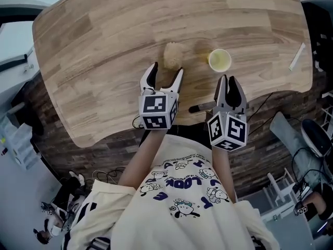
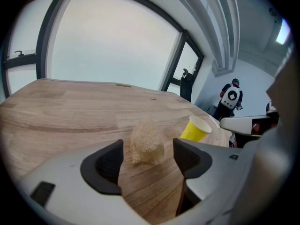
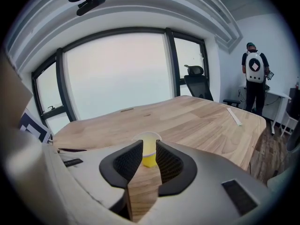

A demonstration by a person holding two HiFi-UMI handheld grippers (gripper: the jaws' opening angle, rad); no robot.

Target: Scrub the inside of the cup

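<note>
A yellow paper cup (image 1: 219,60) stands upright on the wooden table (image 1: 104,46), with a tan fibrous scrubber (image 1: 173,54) lying to its left. My left gripper (image 1: 166,73) is open wide just short of the scrubber, whose near side sits level with the fingertips without touching them. In the left gripper view the scrubber (image 2: 146,143) shows between the two black pads, and the cup (image 2: 195,128) is off to the right. My right gripper (image 1: 227,79) hovers just behind the cup, jaws only narrowly apart and empty. The cup (image 3: 149,153) shows past the gap in the right gripper view.
A white strip (image 1: 297,56) lies near the table's right edge. A black cable (image 1: 200,108) runs along the near edge under the grippers. A black office chair (image 3: 194,78) and a standing person (image 3: 254,74) are beyond the table's far side.
</note>
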